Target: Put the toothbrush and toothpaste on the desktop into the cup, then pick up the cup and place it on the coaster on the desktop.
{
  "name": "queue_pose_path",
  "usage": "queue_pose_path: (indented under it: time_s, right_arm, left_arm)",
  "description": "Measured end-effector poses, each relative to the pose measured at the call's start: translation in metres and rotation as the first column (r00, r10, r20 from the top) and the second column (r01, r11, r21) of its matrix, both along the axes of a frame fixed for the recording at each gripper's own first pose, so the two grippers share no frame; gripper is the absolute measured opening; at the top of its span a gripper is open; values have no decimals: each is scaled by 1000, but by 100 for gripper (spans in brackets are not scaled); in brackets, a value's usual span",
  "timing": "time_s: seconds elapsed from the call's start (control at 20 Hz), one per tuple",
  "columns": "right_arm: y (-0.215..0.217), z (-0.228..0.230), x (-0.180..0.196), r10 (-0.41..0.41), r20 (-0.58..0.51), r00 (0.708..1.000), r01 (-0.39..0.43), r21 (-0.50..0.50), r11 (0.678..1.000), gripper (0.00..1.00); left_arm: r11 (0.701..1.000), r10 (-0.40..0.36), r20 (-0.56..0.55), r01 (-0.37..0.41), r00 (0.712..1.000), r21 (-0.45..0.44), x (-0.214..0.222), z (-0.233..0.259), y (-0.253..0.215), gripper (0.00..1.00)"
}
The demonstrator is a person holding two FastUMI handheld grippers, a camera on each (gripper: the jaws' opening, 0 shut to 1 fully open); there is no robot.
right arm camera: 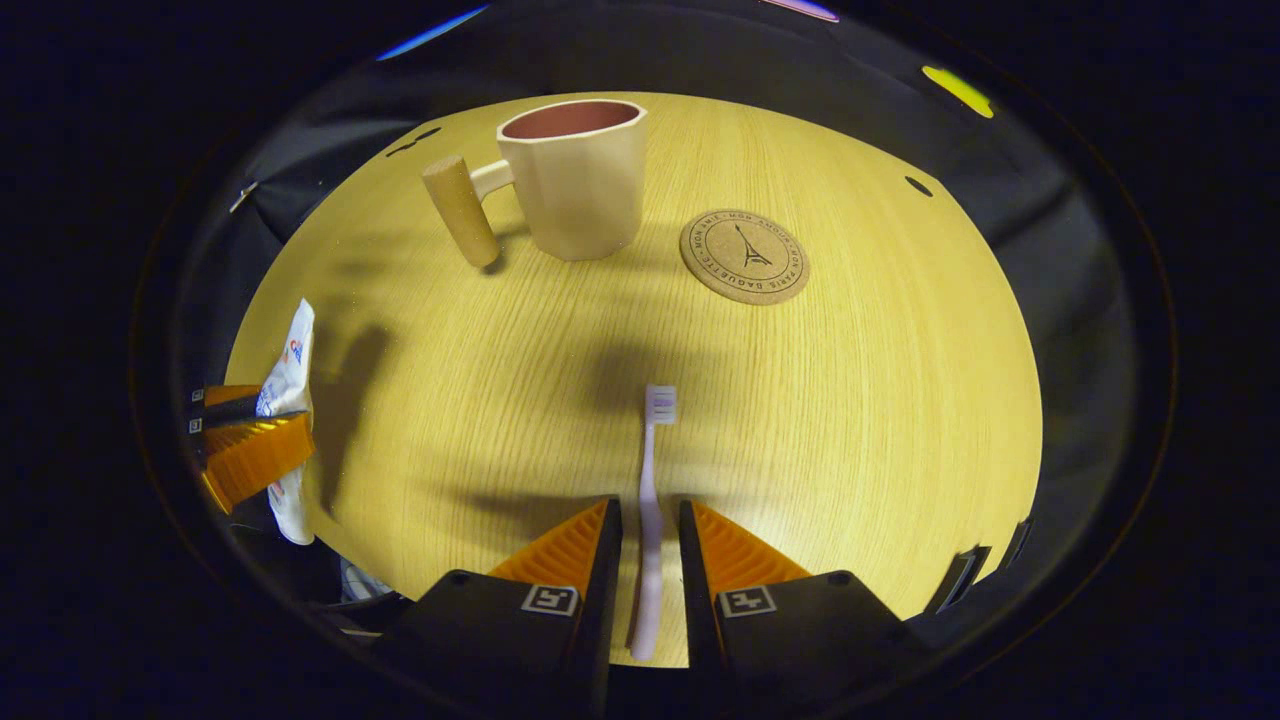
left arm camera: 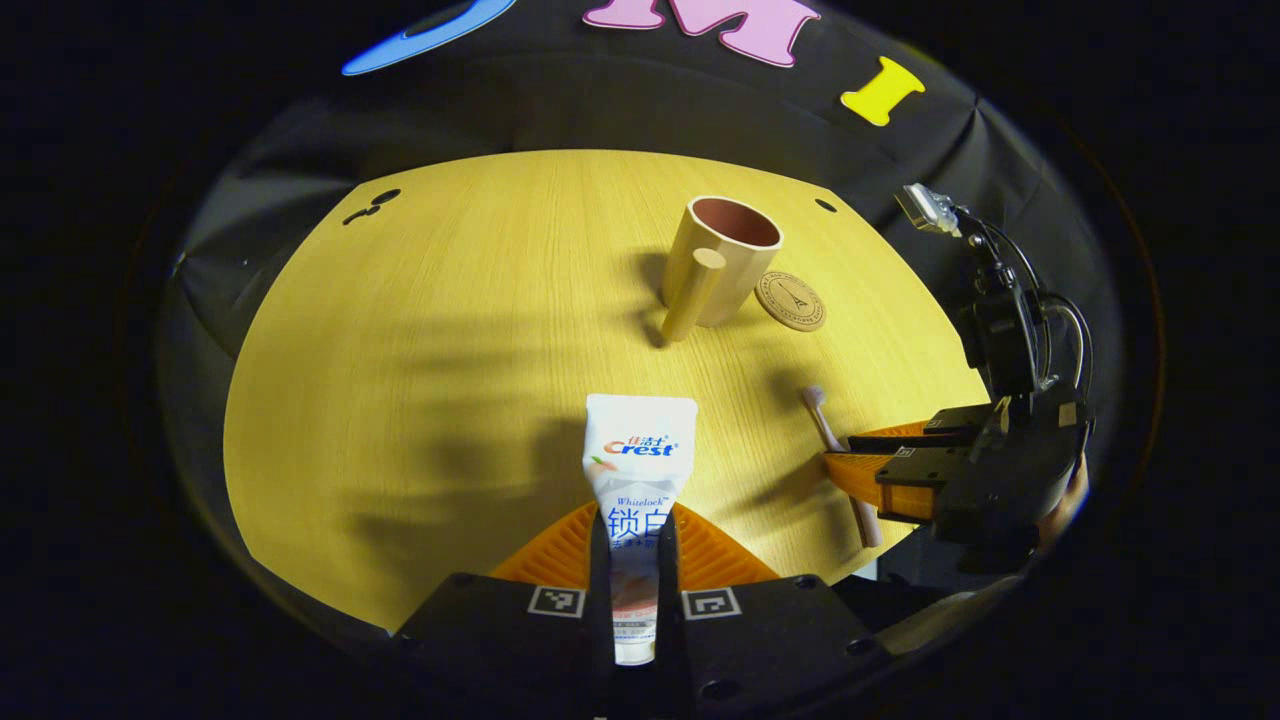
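Note:
My left gripper [left arm camera: 635,530] is shut on a white toothpaste tube [left arm camera: 640,450], held near its lower end and pointing away toward the cup. The right gripper view shows that tube [right arm camera: 290,370] lifted over the table's left edge in the left gripper [right arm camera: 250,440]. A pale pink toothbrush [right arm camera: 655,450] lies flat on the table, bristle head away from me. My right gripper [right arm camera: 648,520] is open and straddles its handle, with small gaps on both sides. A beige cup [right arm camera: 580,190] with a wooden peg handle stands upright beside a round cork coaster [right arm camera: 745,257].
The round yellow wooden table [left arm camera: 400,380] has small dark holes near its far edge. From the left gripper view, the cup [left arm camera: 725,260] and coaster [left arm camera: 790,300] sit far right, and the right gripper [left arm camera: 850,460] with its cabled body is over the toothbrush [left arm camera: 820,415].

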State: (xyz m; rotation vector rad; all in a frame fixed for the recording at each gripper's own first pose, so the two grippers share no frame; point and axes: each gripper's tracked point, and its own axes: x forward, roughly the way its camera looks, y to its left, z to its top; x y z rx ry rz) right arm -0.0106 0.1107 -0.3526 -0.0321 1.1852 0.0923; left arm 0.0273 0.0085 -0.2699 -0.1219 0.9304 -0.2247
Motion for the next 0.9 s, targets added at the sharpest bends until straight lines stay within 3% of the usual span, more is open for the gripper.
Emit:
queue_pose_path:
  time_s: [0.05,0.1,0.15,0.25,0.4,0.55,0.65,0.9]
  right_arm:
    - [3,-3,1,-14,-14,1000,14,21,1000,25]
    - [3,-3,2,-20,-13,1000,21,21,1000,31]
    - [1,0,2,-25,-12,1000,25,16,1000,17]
    - [4,-1,2,-6,-1,1000,6,3,1000,8]
    - [4,0,3,25,39,999,-26,17,1000,6]
    - [8,11,9,-78,124,989,58,154,986,6]
    - [0,29,15,-130,196,972,87,213,973,6]
    - [-7,84,29,-175,362,915,52,325,944,6]
  left_arm:
    - [1000,5,0,-5,1000,-1,0,-1,2,21]
    - [1000,7,0,-7,1000,-2,0,0,3,21]
    - [1000,9,2,-9,1000,-3,-1,-1,3,21]
    - [1000,12,11,-12,1000,-16,0,1,2,21]
    - [998,13,38,-11,999,-57,4,11,-3,21]
    - [996,16,109,-7,994,-85,11,28,-9,21]
    - [996,24,157,-10,987,-94,15,43,-10,21]
    - [987,54,294,-6,954,-161,42,88,-19,21]
